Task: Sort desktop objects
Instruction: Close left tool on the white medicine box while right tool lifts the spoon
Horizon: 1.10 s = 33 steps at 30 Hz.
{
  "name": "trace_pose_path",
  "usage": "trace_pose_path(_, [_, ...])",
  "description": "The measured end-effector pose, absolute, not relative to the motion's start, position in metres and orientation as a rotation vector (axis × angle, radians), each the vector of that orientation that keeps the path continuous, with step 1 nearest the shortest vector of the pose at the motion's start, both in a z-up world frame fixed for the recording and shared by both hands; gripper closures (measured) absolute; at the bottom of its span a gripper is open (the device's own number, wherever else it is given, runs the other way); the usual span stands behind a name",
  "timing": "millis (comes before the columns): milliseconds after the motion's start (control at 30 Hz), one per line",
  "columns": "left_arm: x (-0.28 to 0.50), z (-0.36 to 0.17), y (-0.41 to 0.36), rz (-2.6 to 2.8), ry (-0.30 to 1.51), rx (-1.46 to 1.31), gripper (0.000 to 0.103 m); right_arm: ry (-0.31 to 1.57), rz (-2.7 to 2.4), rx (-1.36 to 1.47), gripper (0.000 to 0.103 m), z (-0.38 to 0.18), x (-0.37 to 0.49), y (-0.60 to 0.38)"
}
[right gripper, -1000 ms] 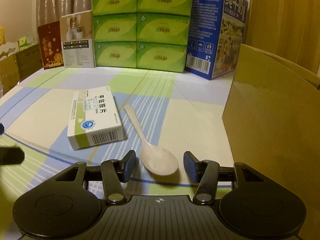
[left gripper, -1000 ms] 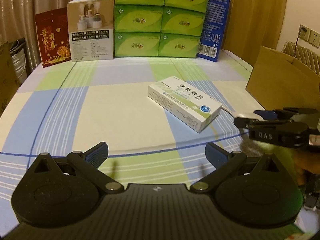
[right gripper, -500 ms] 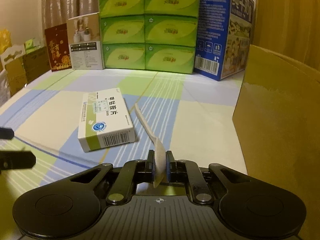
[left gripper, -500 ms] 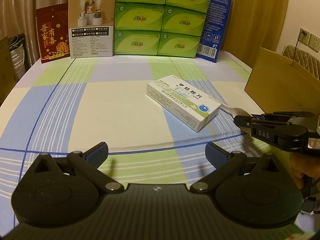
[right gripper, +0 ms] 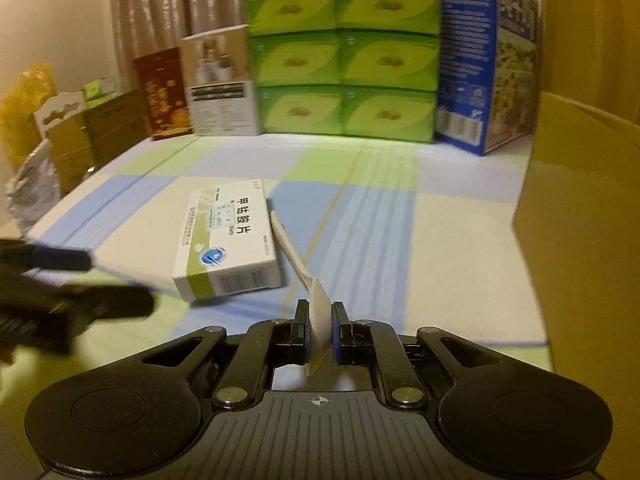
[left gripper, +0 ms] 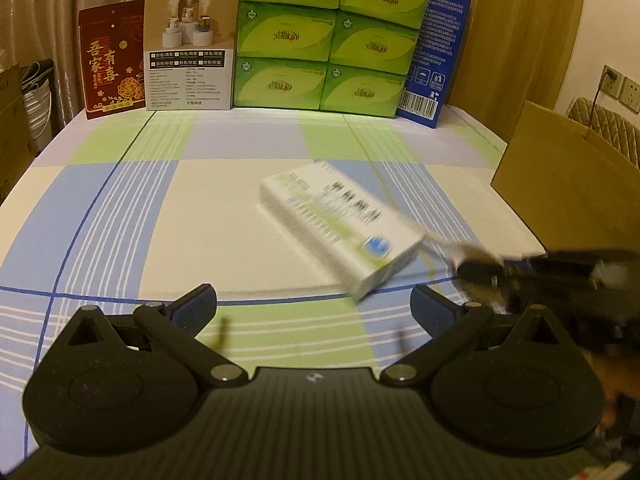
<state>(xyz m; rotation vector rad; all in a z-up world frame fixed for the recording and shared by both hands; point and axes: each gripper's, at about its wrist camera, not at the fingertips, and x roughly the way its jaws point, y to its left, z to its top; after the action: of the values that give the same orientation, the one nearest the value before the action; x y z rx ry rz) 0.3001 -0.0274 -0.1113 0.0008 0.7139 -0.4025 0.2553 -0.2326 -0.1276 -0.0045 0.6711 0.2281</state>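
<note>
The right gripper (right gripper: 319, 322) clamped the spoon (right gripper: 316, 308), bowl partly hidden between its fingers; the left gripper (left gripper: 314, 300) gaped wide, the medicine box (left gripper: 340, 226) ahead blurred

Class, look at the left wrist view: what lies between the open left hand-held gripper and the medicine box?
Only bare checked tablecloth lies between the left hand-held gripper and the medicine box, as the left wrist view shows.

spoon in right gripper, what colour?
White spoon, clearest in the right wrist view.
</note>
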Motion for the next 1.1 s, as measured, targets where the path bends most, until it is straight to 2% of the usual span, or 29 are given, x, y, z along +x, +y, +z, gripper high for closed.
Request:
trace_pose_path(200, [0.302, -0.111, -0.025, -0.386, 0.702, -0.012, 0.002, 0.696, 0.294, 0.006, 0.096, -0.131, 0.226, -0.219])
trace_pose_path(433, [0.314, -0.119, -0.025, -0.339, 0.688, -0.079, 0.003, 0.687, 0.219, 0.016, 0.096, -0.131, 0.227, -0.231])
trace_pose_path(600, [0.318, -0.126, -0.038, -0.337, 0.708, -0.03, 0.004, 0.689, 0.199, 0.031, 0.096, -0.131, 0.224, -0.239])
trace_pose_path(700, [0.32, -0.132, -0.045, -0.33, 0.727, 0.019, 0.016, 0.696, 0.193, 0.033, 0.096, -0.132, 0.218, -0.242])
trace_pose_path(767, [0.316, -0.132, -0.047, -0.308, 0.718, 0.065, 0.028, 0.7, 0.188, 0.034, 0.096, -0.131, 0.213, -0.244])
trace_pose_path(900, [0.306, -0.133, -0.041, -0.321, 0.736, 0.088, 0.033, 0.712, 0.175, 0.041, 0.096, -0.129, 0.204, -0.25])
trace_pose_path(1100, [0.263, -0.126, -0.036, -0.348, 0.779, 0.109, 0.034, 0.747, 0.161, 0.084, 0.096, -0.122, 0.182, -0.256])
